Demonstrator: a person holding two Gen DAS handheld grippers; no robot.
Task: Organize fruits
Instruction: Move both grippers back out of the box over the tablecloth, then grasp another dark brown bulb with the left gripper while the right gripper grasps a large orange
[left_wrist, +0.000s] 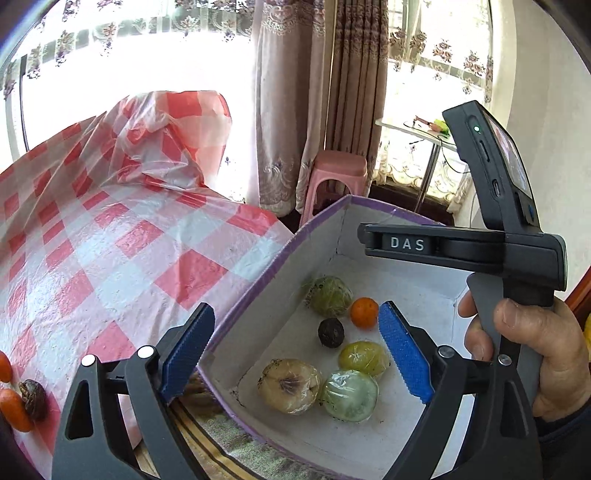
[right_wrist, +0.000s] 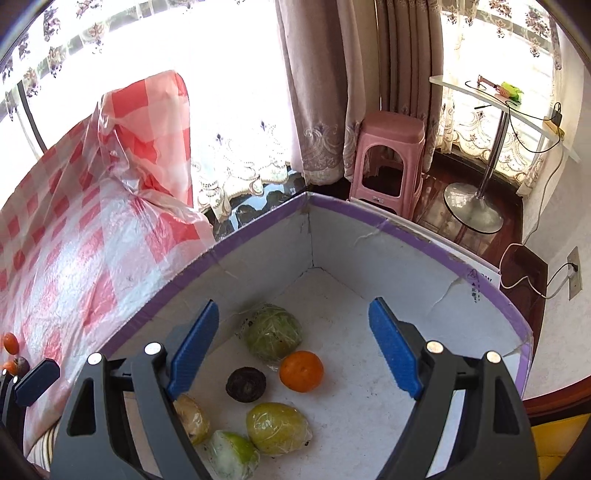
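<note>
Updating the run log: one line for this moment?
left gripper open | right gripper open | six fruits in box | more fruit on checked cloth

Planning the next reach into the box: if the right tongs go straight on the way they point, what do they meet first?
Probably the orange or the dark round fruit on the floor of the box. Both lie between the open right tongs; depth is unclear.

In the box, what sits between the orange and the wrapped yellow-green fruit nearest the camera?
Only bare box floor separates the orange from the yellow-green fruit; the dark fruit sits off to the side, in the right wrist view.
</note>
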